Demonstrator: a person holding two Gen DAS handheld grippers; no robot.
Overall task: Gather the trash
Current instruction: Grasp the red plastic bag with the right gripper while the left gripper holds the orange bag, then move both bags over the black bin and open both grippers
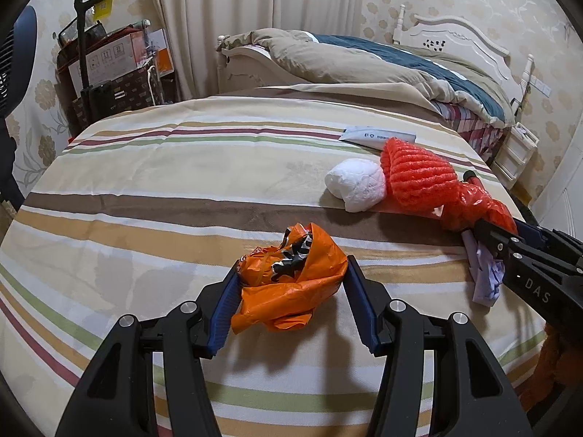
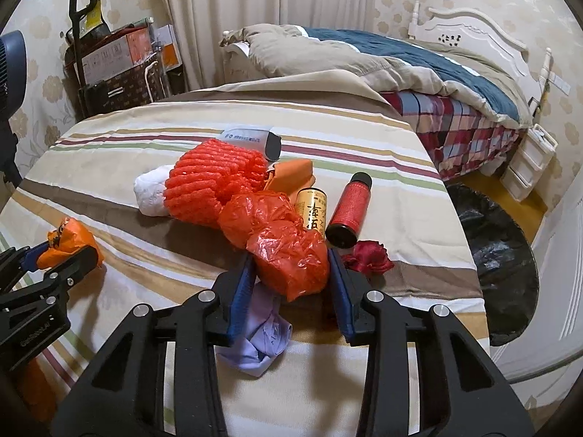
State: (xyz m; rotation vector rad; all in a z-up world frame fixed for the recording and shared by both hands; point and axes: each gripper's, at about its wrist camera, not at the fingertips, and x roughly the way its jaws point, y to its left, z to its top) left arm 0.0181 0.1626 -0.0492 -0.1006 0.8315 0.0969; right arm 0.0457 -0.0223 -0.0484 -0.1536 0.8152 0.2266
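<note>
- Left gripper [image 1: 291, 280] down over the near middle of the striped bed cover [image 1: 164, 167], blue pads [image 1: 224, 313] closed against both sides of a crumpled orange plastic bag [image 1: 291, 284], gripping it.
- Orange plastic bag resting on the cover, black-and-white print showing in its folds.
- Right gripper [image 2: 291, 273] closed on a crumpled red plastic bag [image 2: 288, 251], pads touching it on either side; jaws drawn in tighter a moment ago.
- Red plastic bag at the near end of a heap of trash toward the cover's right side, lying partly over a lilac crumpled cloth [image 2: 255, 342] that pokes out beneath the left finger.
- Just behind the red bag: a red-orange foam net [image 2: 211, 185], with a white wad of tissue [image 2: 149, 193] touching its left end.
- Gold can [image 2: 311, 211] with dark characters and a red cylinder with black caps [image 2: 346, 211] side by side to the right of the heap, both lying tilted.
- Small dark-red crumpled piece [image 2: 368, 255] just beside the right finger.
- White printed packet [image 2: 247, 134] farther back on the cover, behind the foam net.
- Black trash bag [image 2: 499, 247] on the floor past the cover's right edge.
- Second bed with a beige and blue quilt [image 1: 364, 62] beyond the far edge.
</note>
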